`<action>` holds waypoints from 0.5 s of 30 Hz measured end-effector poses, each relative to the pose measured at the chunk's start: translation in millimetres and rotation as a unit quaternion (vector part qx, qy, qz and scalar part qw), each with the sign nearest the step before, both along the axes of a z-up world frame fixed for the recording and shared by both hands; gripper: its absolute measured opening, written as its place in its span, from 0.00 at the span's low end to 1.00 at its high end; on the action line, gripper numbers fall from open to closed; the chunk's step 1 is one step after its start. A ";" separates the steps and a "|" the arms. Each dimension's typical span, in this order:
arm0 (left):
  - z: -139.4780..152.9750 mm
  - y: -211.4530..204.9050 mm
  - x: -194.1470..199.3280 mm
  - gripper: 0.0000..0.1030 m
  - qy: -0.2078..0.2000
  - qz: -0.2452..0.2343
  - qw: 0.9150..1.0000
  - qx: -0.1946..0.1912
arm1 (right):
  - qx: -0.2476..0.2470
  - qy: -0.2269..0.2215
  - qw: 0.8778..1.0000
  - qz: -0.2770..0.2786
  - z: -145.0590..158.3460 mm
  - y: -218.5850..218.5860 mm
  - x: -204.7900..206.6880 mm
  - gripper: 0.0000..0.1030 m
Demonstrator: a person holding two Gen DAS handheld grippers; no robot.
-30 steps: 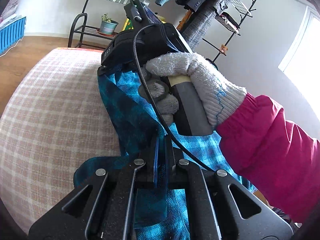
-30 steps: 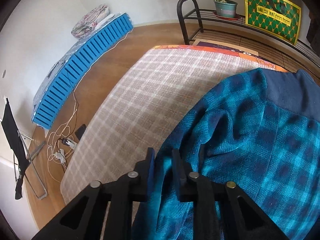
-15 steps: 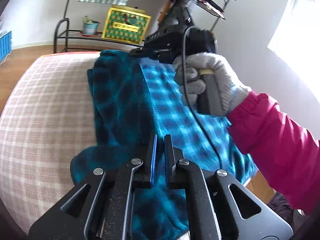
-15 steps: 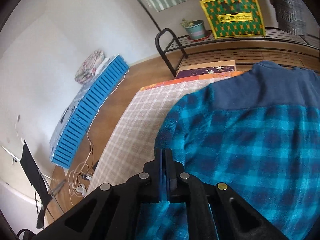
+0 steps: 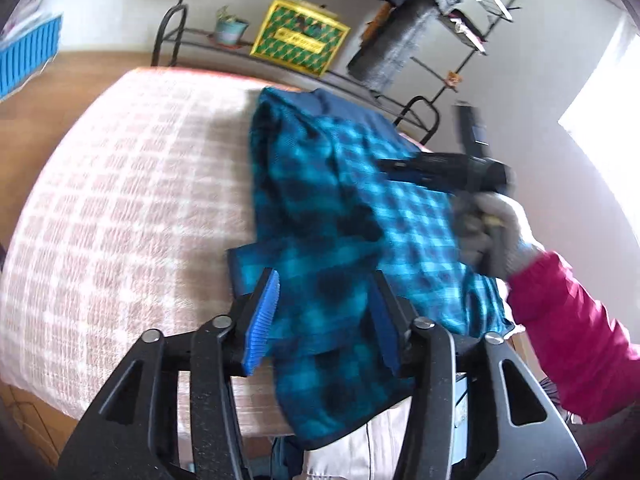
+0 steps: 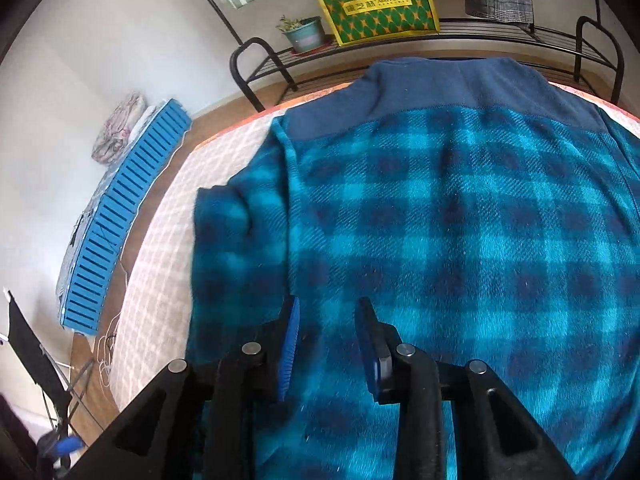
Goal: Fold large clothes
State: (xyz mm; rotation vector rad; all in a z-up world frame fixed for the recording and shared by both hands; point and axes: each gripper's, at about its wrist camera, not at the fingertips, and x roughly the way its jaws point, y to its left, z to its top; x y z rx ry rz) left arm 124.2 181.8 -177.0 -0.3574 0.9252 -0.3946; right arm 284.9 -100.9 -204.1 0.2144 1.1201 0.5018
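A teal and navy plaid fleece shirt (image 5: pixel 344 208) lies on a table with a pink checked cloth (image 5: pixel 132 184). Its navy collar is at the far end and its left side is folded over. In the right wrist view the shirt (image 6: pixel 460 240) fills most of the frame, back side up. My left gripper (image 5: pixel 324 284) is open just above the shirt's near hem, which hangs over the table edge. My right gripper (image 6: pixel 326 312) is open over the shirt's left part; it also shows in the left wrist view (image 5: pixel 432 172), held by a gloved hand.
A black metal rack (image 6: pixel 400 40) behind the table holds a potted plant (image 6: pixel 304 32) and a green and yellow bag (image 6: pixel 376 0). Clothes hang on a stand (image 5: pixel 416 28) at the back right. A blue slatted mat (image 6: pixel 120 220) lies on the wooden floor at the left.
Both grippers were shut on the shirt's edge and have opened and let it go. The folded side now lies flat on the shirt. The right gripper has drawn back to the right.
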 end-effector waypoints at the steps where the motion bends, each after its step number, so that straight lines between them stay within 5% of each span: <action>1: -9.2 7.3 7.4 0.54 0.012 0.019 1.000 0.001 | 0.005 -0.001 1.000 0.010 0.4 -2.8 -12.0 0.33; 6: -64.0 23.3 44.7 0.55 0.100 0.067 0.992 -0.034 | 0.021 0.010 0.999 0.030 0.8 -2.8 -59.6 0.33; 10: -94.0 15.0 61.9 0.55 0.129 0.067 0.989 -0.034 | 0.025 0.018 0.999 0.035 -5.2 -8.3 -91.7 0.34; 11: -97.4 10.5 63.3 0.43 0.126 0.058 0.990 -0.033 | 0.025 0.020 0.999 0.034 -6.2 -9.7 -96.9 0.34; 13: -98.4 1.6 61.9 0.01 0.124 0.041 0.991 -0.018 | 0.023 0.022 0.999 0.033 -5.9 -12.0 -108.0 0.34; 15: -87.6 -2.7 54.8 0.01 0.097 0.037 0.994 -0.018 | 0.020 0.021 0.999 0.032 -4.0 -12.6 -115.4 0.33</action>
